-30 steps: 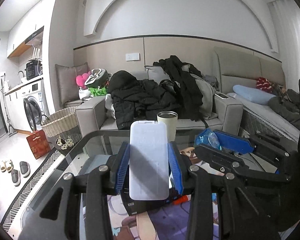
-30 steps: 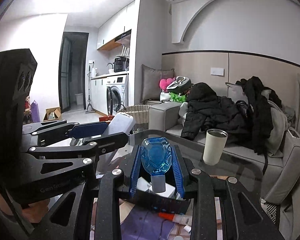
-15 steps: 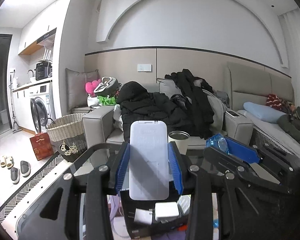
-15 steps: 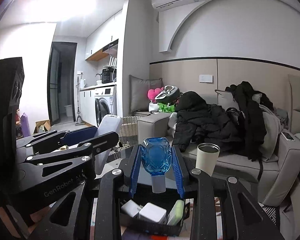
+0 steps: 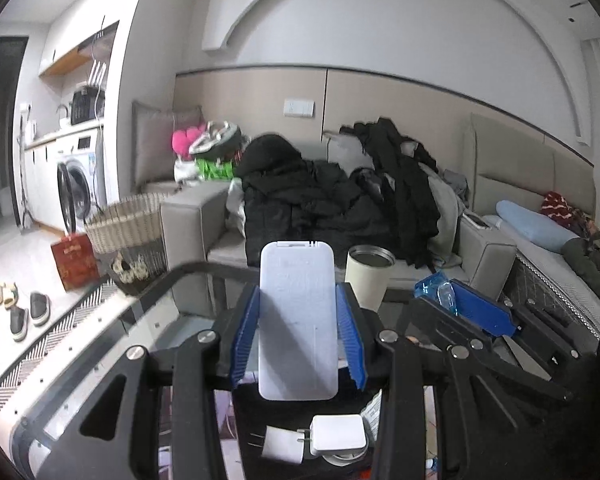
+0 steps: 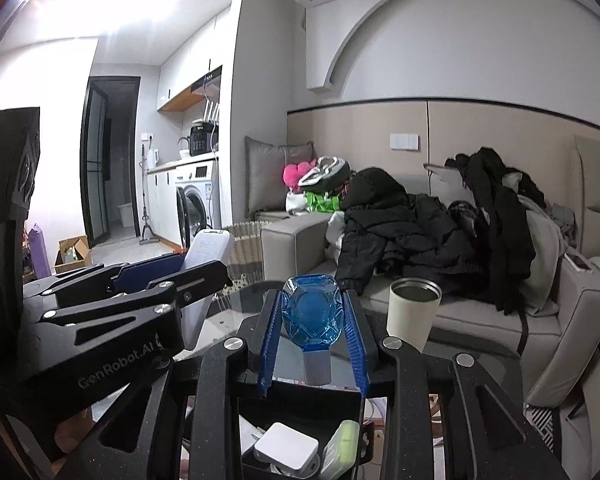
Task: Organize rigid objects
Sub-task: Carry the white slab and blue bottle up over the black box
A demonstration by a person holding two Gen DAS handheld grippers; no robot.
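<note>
While left gripper (image 5: 298,332) clamps white slab (image 5: 298,320), long axis upright.

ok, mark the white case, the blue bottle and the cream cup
white case (image 5: 298,320), left wrist view, middle of its flat face
blue bottle (image 6: 312,316), right wrist view, centre of its faceted body
cream cup (image 6: 411,316), right wrist view, outer side wall

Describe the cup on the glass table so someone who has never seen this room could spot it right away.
Find the grey sofa piled with black coats; the glass table stands in front of it. At the table's far edge, nearest the sofa, stands the cup: a cream, lidless cylinder with a dark metal rim, the only upright thing standing there.
</note>
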